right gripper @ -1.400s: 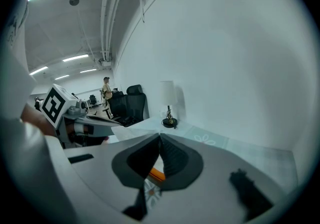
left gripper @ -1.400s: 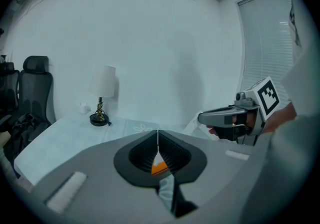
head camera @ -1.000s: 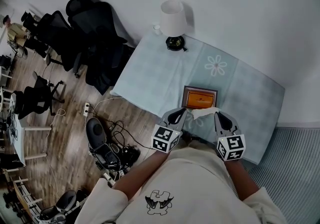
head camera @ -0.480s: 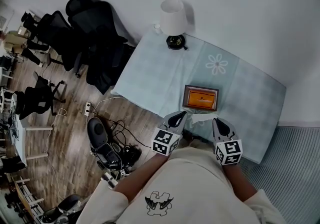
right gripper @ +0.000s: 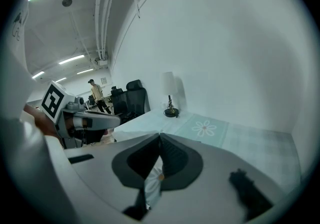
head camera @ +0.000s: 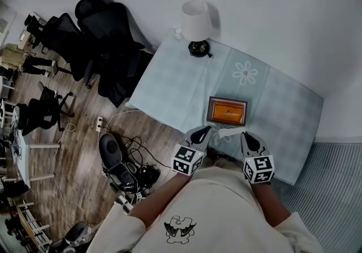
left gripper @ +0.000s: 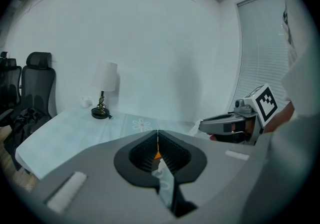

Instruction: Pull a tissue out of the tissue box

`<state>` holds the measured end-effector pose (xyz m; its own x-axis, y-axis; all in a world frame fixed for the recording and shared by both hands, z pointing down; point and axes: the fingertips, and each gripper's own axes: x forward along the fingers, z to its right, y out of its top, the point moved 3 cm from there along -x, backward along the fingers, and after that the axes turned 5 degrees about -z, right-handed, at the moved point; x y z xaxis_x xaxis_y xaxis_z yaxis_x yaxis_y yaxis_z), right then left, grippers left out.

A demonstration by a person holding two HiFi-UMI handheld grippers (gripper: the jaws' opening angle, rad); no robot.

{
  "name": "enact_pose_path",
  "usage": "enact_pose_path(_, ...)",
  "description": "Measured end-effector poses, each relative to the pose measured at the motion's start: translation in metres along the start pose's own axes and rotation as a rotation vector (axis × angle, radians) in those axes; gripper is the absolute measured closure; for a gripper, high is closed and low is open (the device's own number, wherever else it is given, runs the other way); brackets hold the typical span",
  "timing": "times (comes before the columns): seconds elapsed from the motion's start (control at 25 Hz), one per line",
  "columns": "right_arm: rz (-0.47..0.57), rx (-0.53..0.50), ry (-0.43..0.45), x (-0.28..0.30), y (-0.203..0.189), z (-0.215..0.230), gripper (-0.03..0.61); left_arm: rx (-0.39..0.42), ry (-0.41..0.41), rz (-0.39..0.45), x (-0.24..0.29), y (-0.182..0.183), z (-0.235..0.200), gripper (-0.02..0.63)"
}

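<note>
Between the two grippers, tear risk: the tissue [head camera: 229, 131] spans from the left gripper [head camera: 205, 129] to the right gripper [head camera: 246, 136]. If the hands draw apart, the thin sheet would likely rip in the middle.
Slip risk: each pair of fingers seems to pinch only a small fold, so a quick tug could free one end and let the sheet droop off the near edge of the surface [head camera: 169, 88].
Box risk: the tissue box [head camera: 227, 111] lies unheld. If part of the sheet is caught in its slot, pulling nearer could drag the box along. Whether the sheet is fully clear of the slot cannot be told.
Left fingers [left gripper: 172, 154]: closed tip to tip, with a crumpled white fold of tissue caught between them.
Right fingers [right gripper: 172, 160]: likewise closed, with a white fold of the sheet pinched low between them.
Tissue, place: just near of the box, at the near edge of the surface, between the gripper tips.
Tissue, look: white and thin, drawn into a narrow wrinkled band running left to right.
Box, look: orange top in a dark frame, lying flat on the pale checked cloth.
</note>
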<state>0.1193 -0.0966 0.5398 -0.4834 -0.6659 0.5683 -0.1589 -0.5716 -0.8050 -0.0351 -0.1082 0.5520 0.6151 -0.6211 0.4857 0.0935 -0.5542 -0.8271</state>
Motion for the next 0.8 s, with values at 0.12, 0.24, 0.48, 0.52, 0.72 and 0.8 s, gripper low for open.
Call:
enact_pose_path(0.12,0.006,0.001,-0.002,0.002,0.002,0.001,0.565,-0.002,0.000,-0.003,0.000,-0.001,0.000,0.603)
enact_pose_path(0.24,0.010,0.004,-0.002,0.004,0.004,0.003,0.565,-0.004,0.000,-0.008,0.003,-0.001,-0.002,0.603)
enact_pose_path(0.48,0.000,0.013,-0.011,0.009,0.004,0.005,0.565,-0.021,-0.001,-0.031,0.008,-0.006,-0.007,0.603)
enact_pose_path(0.52,-0.002,0.014,-0.012,0.010,0.004,0.005,0.565,-0.021,-0.003,-0.034,0.009,-0.006,-0.007,0.603)
enact_pose_path(0.72,0.002,0.014,-0.009,0.013,0.007,0.006,0.565,-0.023,-0.012,-0.037,0.016,-0.001,-0.007,0.603)
enact_pose_path(0.8,0.005,0.011,-0.009,0.013,0.008,0.006,0.565,-0.023,-0.010,-0.032,0.017,0.001,-0.007,0.603)
